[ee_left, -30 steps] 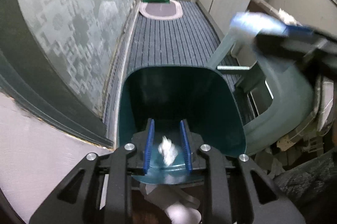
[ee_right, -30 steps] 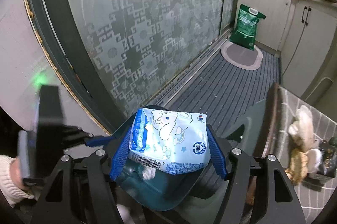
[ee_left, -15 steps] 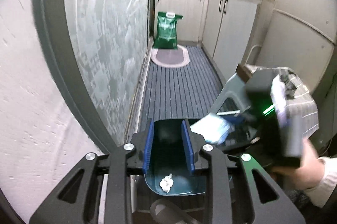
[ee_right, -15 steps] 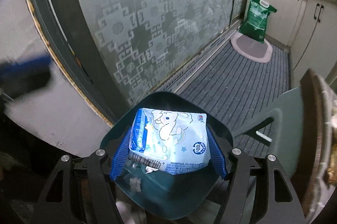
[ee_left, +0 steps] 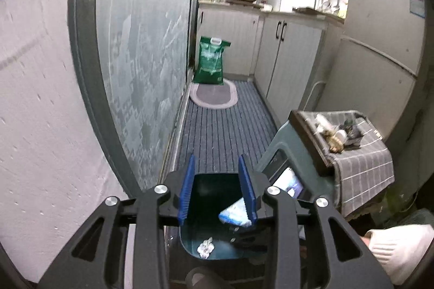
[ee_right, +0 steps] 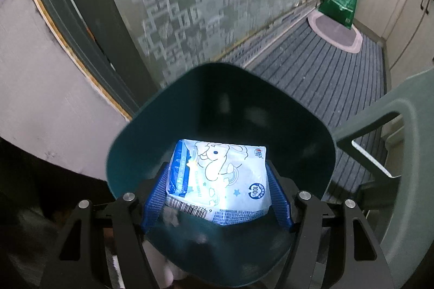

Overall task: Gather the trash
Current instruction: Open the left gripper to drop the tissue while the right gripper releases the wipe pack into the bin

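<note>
A dark teal trash bin stands on the floor below both grippers. My right gripper is shut on a light blue tissue pack with a cartoon print, held inside the bin's mouth. In the left wrist view the pack shows over the bin, with a crumpled white paper on the bin's bottom. My left gripper is open and empty, well above the bin.
A frosted glass door runs along the left. A grey-green stool and a cloth-covered box with clutter stand right of the bin. A green bag and oval mat lie far down the striped floor.
My left gripper has risen and pulled back from the bin. My right gripper has lowered the tissue pack from above the bin into its mouth.
</note>
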Available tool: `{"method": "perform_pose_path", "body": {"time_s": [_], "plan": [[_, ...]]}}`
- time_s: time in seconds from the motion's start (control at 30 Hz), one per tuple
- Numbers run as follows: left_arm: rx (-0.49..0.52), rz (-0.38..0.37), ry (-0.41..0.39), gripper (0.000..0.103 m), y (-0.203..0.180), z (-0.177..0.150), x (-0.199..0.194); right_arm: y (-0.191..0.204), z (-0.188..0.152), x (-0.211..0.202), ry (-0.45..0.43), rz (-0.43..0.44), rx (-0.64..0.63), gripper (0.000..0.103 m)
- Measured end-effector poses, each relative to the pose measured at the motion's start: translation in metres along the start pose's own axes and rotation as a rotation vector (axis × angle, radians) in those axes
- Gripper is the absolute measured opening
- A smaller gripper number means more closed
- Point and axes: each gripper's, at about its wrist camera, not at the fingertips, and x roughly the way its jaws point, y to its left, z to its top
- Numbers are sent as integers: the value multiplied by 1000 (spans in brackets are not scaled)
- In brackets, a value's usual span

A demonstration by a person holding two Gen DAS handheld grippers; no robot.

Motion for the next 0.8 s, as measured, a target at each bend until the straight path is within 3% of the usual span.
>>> {"method": "perform_pose_path", "body": {"time_s": [0.23,0.37,0.8], "plan": [[18,-41,-63,47,-11,7,-18,-3,-15,27,84,-5,-12,75],[20,-47,-97,51,-15,10,-25,-1,-19,27,89,-16,-25,76],[15,-38,-123,58,-19,16,-30,6,3,-33,-77,21,-25,76]]}}
